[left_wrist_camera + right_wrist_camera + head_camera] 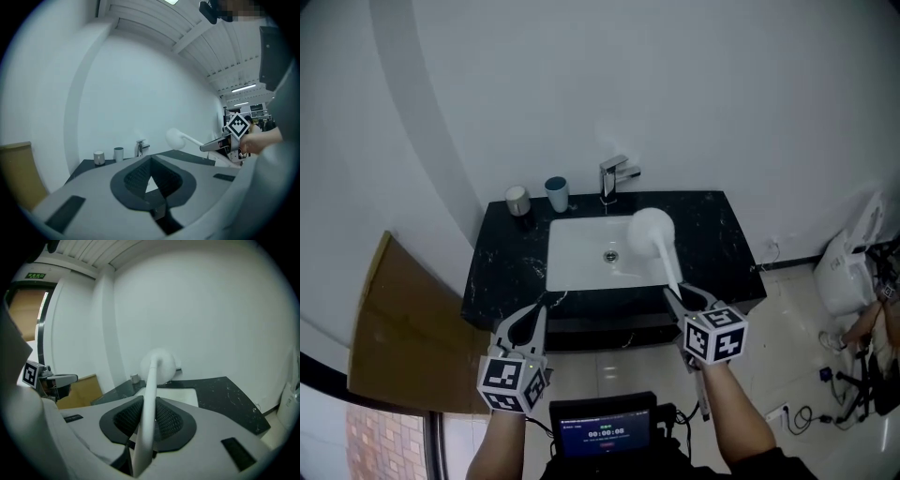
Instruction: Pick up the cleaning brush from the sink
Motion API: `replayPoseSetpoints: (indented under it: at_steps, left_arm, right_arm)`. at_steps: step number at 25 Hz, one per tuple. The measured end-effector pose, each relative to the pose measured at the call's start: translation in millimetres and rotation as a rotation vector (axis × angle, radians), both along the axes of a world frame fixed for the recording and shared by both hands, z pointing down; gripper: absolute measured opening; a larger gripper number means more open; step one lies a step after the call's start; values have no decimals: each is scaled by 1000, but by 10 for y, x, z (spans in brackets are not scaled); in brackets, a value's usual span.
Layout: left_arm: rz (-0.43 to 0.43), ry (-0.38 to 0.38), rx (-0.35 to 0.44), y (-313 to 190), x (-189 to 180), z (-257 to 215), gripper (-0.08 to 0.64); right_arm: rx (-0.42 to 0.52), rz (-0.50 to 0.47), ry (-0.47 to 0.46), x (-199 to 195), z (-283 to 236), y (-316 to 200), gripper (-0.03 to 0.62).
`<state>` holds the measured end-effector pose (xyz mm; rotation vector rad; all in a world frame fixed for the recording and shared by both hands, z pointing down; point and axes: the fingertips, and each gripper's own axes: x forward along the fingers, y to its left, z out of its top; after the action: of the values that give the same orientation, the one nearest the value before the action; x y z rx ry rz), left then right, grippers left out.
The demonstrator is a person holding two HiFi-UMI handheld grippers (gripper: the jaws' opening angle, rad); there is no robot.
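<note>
The white cleaning brush (652, 231) has a round head and a thin handle. It hangs in the air above the white sink basin (581, 258). My right gripper (677, 296) is shut on the low end of the handle. In the right gripper view the handle (149, 404) runs up between the dark pads to the head (159, 365). My left gripper (541, 307) hovers at the counter's front edge, left of the basin. Its jaws (150, 182) are shut with nothing between them. The left gripper view also catches the brush (177, 137) off to the right.
A chrome faucet (613, 178) and two cups (517, 200) (557, 193) stand at the back of the black countertop (497, 272). A cardboard sheet (398, 328) leans at the left. A white toilet (851, 267) and cables lie at the right. A small screen (605, 433) sits below.
</note>
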<state>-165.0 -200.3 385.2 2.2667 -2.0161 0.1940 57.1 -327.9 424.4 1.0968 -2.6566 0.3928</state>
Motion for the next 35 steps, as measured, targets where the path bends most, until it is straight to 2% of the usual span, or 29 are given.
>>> replayPoseSetpoints:
  at_steps: [4,6,8,12,15,21,24,29,35]
  left_arm:
    - [-36,-38,43,327,-16,-59,18]
    - [-3,-49,54,437,33,-106,17]
    - [23,-17,50,545,98,-87,18]
    - [4,91,7,799,206,57,17]
    - [-29,111,0,923,264,51,17]
    - [-62,187,8,924,519,1,17]
    - [-60,176,34,943,614,23,18]
    - [-58,117,179,1029,655,-143,18]
    - [-44,99,189,991,795,-146,18]
  right_arm:
    - [30,29,-12,0,-101,402,67]
    - [36,54,-40,6,-138,609,67]
    - [57,64,-44,20,-158,793,67]
    - [129,61,-88,117,-248,1131,67]
    - [199,71,-139,207,-362,1304,67]
    - [330,73,-168,449,-499,1492,67]
    - [386,71,-183,528,-537,1558,67]
    - [455,36,-178,604,-564,1616,67]
    - [468,31,-201,660,-627,1614,67]
